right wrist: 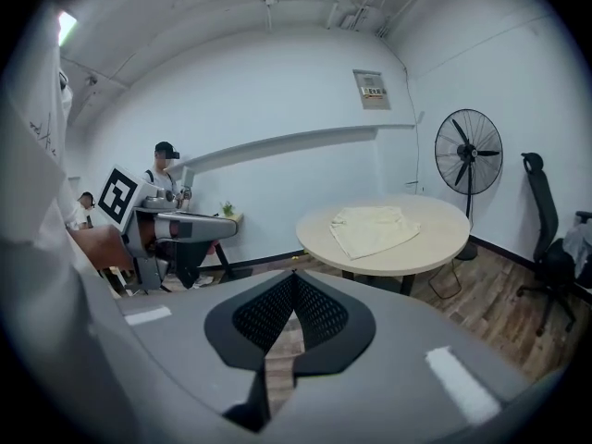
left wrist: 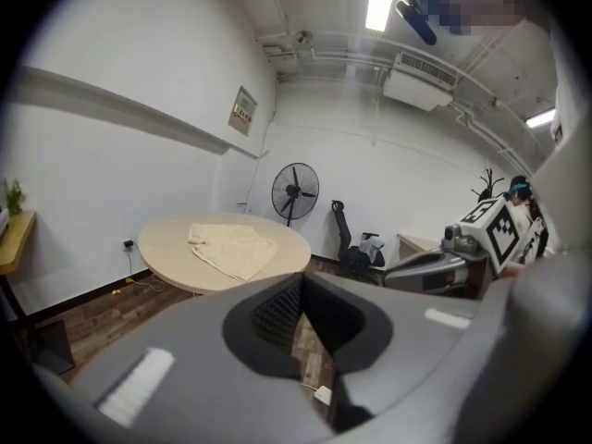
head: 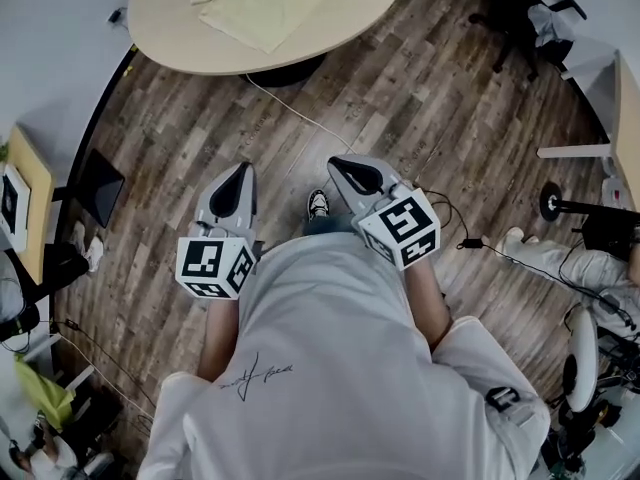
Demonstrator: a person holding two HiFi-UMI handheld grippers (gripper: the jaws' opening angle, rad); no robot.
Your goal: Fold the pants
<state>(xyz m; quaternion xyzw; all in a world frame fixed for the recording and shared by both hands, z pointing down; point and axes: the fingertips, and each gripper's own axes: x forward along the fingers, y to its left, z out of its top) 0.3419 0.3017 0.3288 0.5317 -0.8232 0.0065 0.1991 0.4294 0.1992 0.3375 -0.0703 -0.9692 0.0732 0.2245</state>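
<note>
The cream pants (head: 262, 3) lie spread flat on a round beige table (head: 170, 28), far ahead of me across the wood floor. Both gripper views also show the pants (left wrist: 231, 246) (right wrist: 375, 228) at a distance. I hold my left gripper (head: 243, 168) and right gripper (head: 335, 161) side by side in front of my body, over the floor and well short of the table. The left gripper (left wrist: 302, 285) has its tips together with nothing between them. The right gripper (right wrist: 292, 277) is shut and empty.
A standing fan (right wrist: 468, 151) and a black office chair (right wrist: 546, 239) stand beyond the table. A cable (head: 300, 113) runs across the floor between me and the table. A wooden shelf (head: 30, 198) is at the left. Another person (right wrist: 165, 169) stands by the far wall.
</note>
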